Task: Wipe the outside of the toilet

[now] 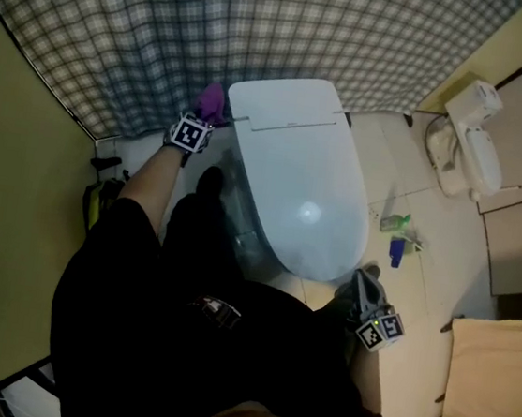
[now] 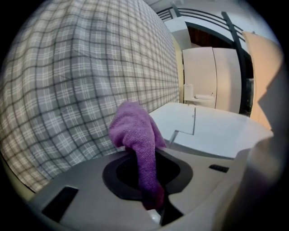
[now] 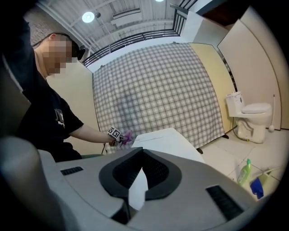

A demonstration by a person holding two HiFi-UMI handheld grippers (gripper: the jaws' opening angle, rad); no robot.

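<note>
The white toilet (image 1: pixel 293 174) stands in the middle of the head view with its lid down. My left gripper (image 1: pixel 196 124) is at the toilet's back left corner, shut on a purple cloth (image 1: pixel 211 102). In the left gripper view the cloth (image 2: pixel 137 135) bulges out past the jaws of the left gripper (image 2: pixel 144 169), right beside the toilet lid (image 2: pixel 212 131). My right gripper (image 1: pixel 363 286) is low at the front right of the bowl, its tips together and holding nothing. From the right gripper (image 3: pixel 141 170) I see the lid (image 3: pixel 167 137) ahead.
A plaid curtain (image 1: pixel 217 28) hangs close behind the toilet. A second toilet (image 1: pixel 467 143) stands at the far right. A green bottle (image 1: pixel 394 222) and a blue item (image 1: pixel 395 251) lie on the tiled floor right of the bowl. A yellow wall (image 1: pixel 10 172) closes the left side.
</note>
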